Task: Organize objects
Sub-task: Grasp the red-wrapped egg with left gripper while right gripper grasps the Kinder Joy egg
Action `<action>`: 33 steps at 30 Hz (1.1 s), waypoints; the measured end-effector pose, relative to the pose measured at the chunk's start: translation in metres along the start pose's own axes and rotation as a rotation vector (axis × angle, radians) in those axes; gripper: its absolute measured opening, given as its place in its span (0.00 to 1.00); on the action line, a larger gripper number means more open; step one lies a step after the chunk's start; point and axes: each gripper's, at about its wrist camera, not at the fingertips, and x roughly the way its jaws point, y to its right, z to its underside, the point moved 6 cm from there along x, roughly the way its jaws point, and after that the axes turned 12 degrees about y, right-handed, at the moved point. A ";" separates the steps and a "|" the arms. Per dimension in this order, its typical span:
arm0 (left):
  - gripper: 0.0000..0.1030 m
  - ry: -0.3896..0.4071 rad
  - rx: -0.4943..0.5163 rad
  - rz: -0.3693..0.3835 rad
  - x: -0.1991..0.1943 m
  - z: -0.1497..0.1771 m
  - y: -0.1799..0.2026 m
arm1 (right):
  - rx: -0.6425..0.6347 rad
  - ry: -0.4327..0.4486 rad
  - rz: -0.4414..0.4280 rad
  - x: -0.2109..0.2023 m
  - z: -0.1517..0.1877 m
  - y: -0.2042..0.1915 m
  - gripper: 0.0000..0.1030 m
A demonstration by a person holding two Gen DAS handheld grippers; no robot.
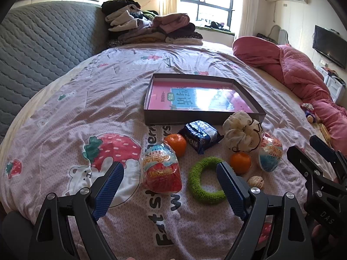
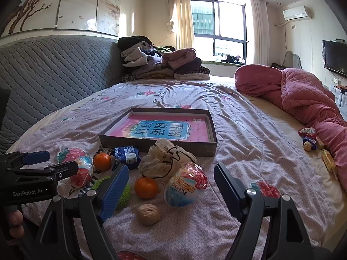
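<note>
While both grippers hang wide open over the bed [image 1: 65,112] with nothing between their jaws, we judge the task to be at its start: every loose item lies on the quilt in front of the shallow cardboard box [image 1: 203,117], which holds only a pink book.

Our left gripper [image 1: 170,186] points down at the nearer surprise egg [image 1: 161,171] and the green knitted ring [image 1: 206,179], which lie just beside each other. Our right gripper [image 2: 171,191] faces the second surprise egg [image 2: 185,186], with a tangerine [image 2: 146,187] to its left and a walnut [image 2: 149,213] nearest the camera. Farther back sit another tangerine [image 1: 175,144], a blue snack packet [image 1: 200,135] and a cream drawstring pouch [image 1: 241,134] close against the box wall.

To do this well, we think it best to start with a front item, centring the egg between the pads and closing gently, since its foil wrapper looks slippery and the shell may crack. The tangerines and walnut will probably roll on the soft quilt, so we should come straight down on them.
</note>
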 end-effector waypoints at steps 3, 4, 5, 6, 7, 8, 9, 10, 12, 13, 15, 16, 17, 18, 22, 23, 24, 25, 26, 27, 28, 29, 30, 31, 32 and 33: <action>0.85 -0.025 -0.010 0.000 0.006 0.004 -0.002 | 0.006 -0.013 0.000 0.002 0.003 0.002 0.78; 0.85 -0.032 -0.013 0.001 0.008 0.005 -0.002 | 0.007 -0.017 0.002 0.003 0.004 0.003 0.78; 0.85 -0.041 -0.016 -0.002 0.010 0.007 -0.003 | 0.008 -0.024 0.005 0.005 0.006 0.004 0.78; 0.85 -0.048 -0.018 -0.007 0.012 0.008 -0.005 | 0.009 -0.032 0.004 0.006 0.007 0.004 0.78; 0.85 -0.053 -0.017 -0.011 0.014 0.009 -0.006 | 0.012 -0.039 0.008 0.008 0.009 0.005 0.78; 0.85 -0.060 -0.017 -0.019 0.016 0.010 -0.007 | 0.014 -0.043 0.009 0.008 0.010 0.006 0.78; 0.85 -0.065 -0.021 -0.026 0.017 0.011 -0.010 | 0.017 -0.051 0.008 0.010 0.012 0.007 0.78; 0.85 -0.070 -0.026 -0.027 0.019 0.012 -0.011 | 0.020 -0.054 0.011 0.011 0.013 0.008 0.78; 0.85 -0.076 -0.037 -0.032 0.022 0.013 -0.016 | 0.024 -0.063 0.014 0.013 0.015 0.010 0.78; 0.85 -0.078 -0.042 -0.033 0.024 0.013 -0.018 | 0.027 -0.068 0.018 0.014 0.016 0.011 0.78; 0.85 -0.086 -0.052 -0.042 0.028 0.014 -0.022 | 0.032 -0.077 0.019 0.016 0.019 0.014 0.78; 0.85 -0.087 -0.054 -0.044 0.029 0.014 -0.023 | 0.033 -0.080 0.022 0.017 0.019 0.014 0.78; 0.85 -0.089 -0.055 -0.049 0.031 0.014 -0.025 | 0.036 -0.084 0.021 0.019 0.020 0.015 0.78; 0.85 -0.092 -0.058 -0.060 0.033 0.014 -0.027 | 0.038 -0.090 0.022 0.020 0.021 0.016 0.78; 0.85 -0.105 -0.066 -0.083 0.044 0.014 -0.030 | 0.042 -0.100 0.028 0.027 0.024 0.019 0.78; 0.85 -0.105 -0.067 -0.081 0.047 0.014 -0.029 | 0.048 -0.105 0.029 0.029 0.024 0.021 0.78; 0.85 -0.107 -0.065 -0.093 0.050 0.014 -0.030 | 0.053 -0.109 0.030 0.030 0.024 0.022 0.78; 0.85 -0.111 -0.065 -0.100 0.052 0.014 -0.031 | 0.059 -0.114 0.031 0.032 0.025 0.023 0.78; 0.85 -0.113 -0.065 -0.098 0.054 0.014 -0.031 | 0.065 -0.118 0.032 0.034 0.025 0.024 0.78; 0.85 -0.113 -0.064 -0.102 0.058 0.015 -0.031 | 0.076 -0.121 0.035 0.036 0.025 0.025 0.78; 0.85 -0.116 -0.061 -0.109 0.060 0.015 -0.032 | 0.082 -0.128 0.034 0.038 0.026 0.025 0.78; 0.85 -0.119 -0.058 -0.114 0.063 0.015 -0.031 | 0.092 -0.138 0.037 0.042 0.027 0.026 0.78; 0.85 -0.120 -0.056 -0.116 0.066 0.015 -0.031 | 0.096 -0.143 0.040 0.044 0.028 0.027 0.78; 0.85 -0.123 -0.056 -0.119 0.068 0.016 -0.031 | 0.099 -0.150 0.042 0.046 0.028 0.027 0.78; 0.85 -0.125 -0.059 -0.116 0.069 0.017 -0.031 | 0.101 -0.157 0.047 0.048 0.030 0.028 0.78; 0.85 -0.124 -0.059 -0.113 0.071 0.017 -0.030 | 0.102 -0.166 0.055 0.051 0.031 0.029 0.78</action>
